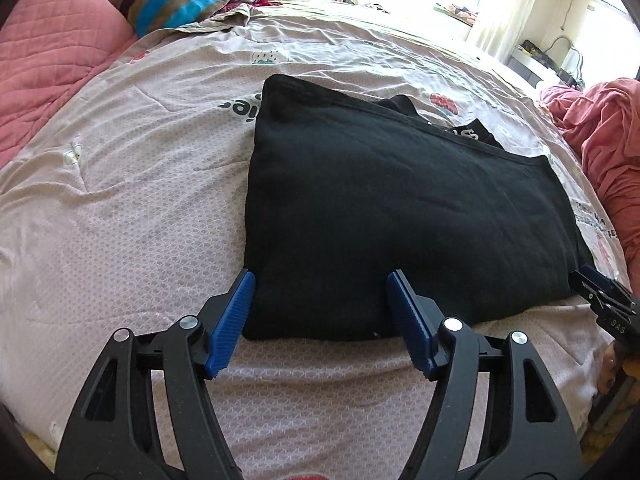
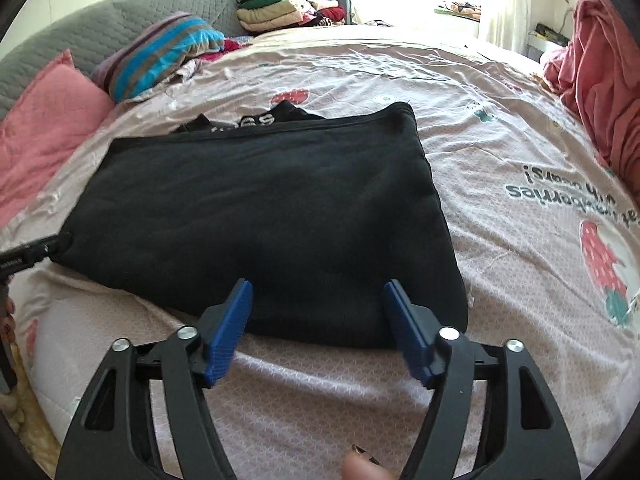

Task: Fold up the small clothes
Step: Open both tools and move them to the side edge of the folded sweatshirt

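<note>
Both the left tool and right tool gape wide, empty, over the folded black garment's near edge.

There was one black garment folded on one bed. Two grippers were in view: one left gripper and one right gripper, each with two blue pads. At the head of the bed lay two pink pillows, one striped pillow and one grey pillow. Behind them stood one pile of folded clothes. One crumpled pink blanket lay at the side.
</note>
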Demonstrator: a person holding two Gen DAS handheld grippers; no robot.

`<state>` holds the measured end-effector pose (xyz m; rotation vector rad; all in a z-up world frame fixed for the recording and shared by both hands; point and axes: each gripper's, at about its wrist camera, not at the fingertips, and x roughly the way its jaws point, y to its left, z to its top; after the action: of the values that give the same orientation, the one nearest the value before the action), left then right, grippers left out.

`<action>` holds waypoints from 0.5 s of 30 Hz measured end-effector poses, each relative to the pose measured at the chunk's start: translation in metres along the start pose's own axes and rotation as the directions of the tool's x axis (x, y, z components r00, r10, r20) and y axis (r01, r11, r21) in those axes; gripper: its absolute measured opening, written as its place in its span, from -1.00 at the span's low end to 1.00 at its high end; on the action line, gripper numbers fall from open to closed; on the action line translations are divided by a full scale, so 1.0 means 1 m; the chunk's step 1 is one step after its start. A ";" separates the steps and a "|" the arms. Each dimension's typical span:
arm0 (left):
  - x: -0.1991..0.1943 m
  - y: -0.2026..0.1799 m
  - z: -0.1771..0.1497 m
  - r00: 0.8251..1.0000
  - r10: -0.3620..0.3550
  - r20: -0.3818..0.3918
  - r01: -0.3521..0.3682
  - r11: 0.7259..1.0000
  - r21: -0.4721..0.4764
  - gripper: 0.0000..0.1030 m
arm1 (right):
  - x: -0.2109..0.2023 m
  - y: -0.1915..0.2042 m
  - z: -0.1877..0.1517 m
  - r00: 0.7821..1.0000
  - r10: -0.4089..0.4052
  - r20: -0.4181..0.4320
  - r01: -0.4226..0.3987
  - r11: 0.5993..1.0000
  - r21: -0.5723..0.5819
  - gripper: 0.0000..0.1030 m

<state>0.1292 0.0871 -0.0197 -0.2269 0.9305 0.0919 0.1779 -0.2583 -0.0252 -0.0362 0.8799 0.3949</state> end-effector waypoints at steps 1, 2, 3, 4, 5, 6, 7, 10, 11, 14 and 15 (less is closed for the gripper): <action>-0.002 0.001 0.000 1.000 -0.003 -0.001 0.003 1.000 -0.002 0.24 | -0.002 -0.001 -0.001 1.000 0.007 0.004 -0.007 1.000 0.008 0.39; -0.004 0.002 -0.001 1.000 -0.006 0.001 0.006 1.000 -0.006 0.25 | -0.005 -0.001 -0.001 1.000 0.010 0.008 -0.010 1.000 0.012 0.42; -0.006 0.002 -0.001 1.000 -0.008 0.001 0.008 1.000 -0.008 0.26 | -0.008 -0.001 -0.002 1.000 0.014 0.016 -0.014 1.000 0.011 0.44; -0.007 0.002 -0.002 1.000 -0.010 0.001 0.010 1.000 -0.008 0.27 | -0.010 0.000 -0.002 1.000 0.016 0.021 -0.016 1.000 0.010 0.52; -0.008 0.001 -0.003 1.000 -0.009 0.002 0.009 1.000 -0.007 0.28 | -0.012 0.001 -0.002 0.999 0.019 0.028 -0.019 1.000 0.008 0.62; -0.010 0.001 -0.003 1.000 -0.009 0.003 0.009 1.000 -0.005 0.31 | -0.015 0.002 -0.003 0.999 0.019 0.037 -0.019 1.000 0.005 0.67; -0.011 0.000 -0.004 1.000 -0.009 0.005 0.009 1.000 -0.003 0.34 | -0.018 0.003 -0.004 0.999 0.015 0.050 -0.015 1.000 0.003 0.78; -0.017 -0.001 -0.007 1.000 -0.014 0.011 0.014 1.000 -0.004 0.44 | -0.026 0.005 -0.005 0.997 0.018 0.074 -0.018 1.000 -0.003 0.83; -0.018 -0.001 -0.007 1.000 -0.017 0.011 0.017 1.000 -0.006 0.47 | -0.028 0.005 -0.005 0.997 0.023 0.079 -0.022 1.000 -0.004 0.85; -0.022 -0.002 -0.009 1.000 -0.016 0.015 0.016 1.000 -0.007 0.69 | -0.036 0.006 -0.006 0.995 0.025 0.092 -0.025 1.000 -0.006 0.91; -0.023 -0.002 -0.009 1.000 -0.012 0.017 0.012 1.000 -0.004 0.76 | -0.037 0.006 -0.006 0.995 0.023 0.095 -0.023 1.000 -0.007 0.91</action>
<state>0.1086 0.0832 -0.0062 -0.2348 0.9125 0.0845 0.1500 -0.2656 -0.0007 -0.0124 0.7855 0.4174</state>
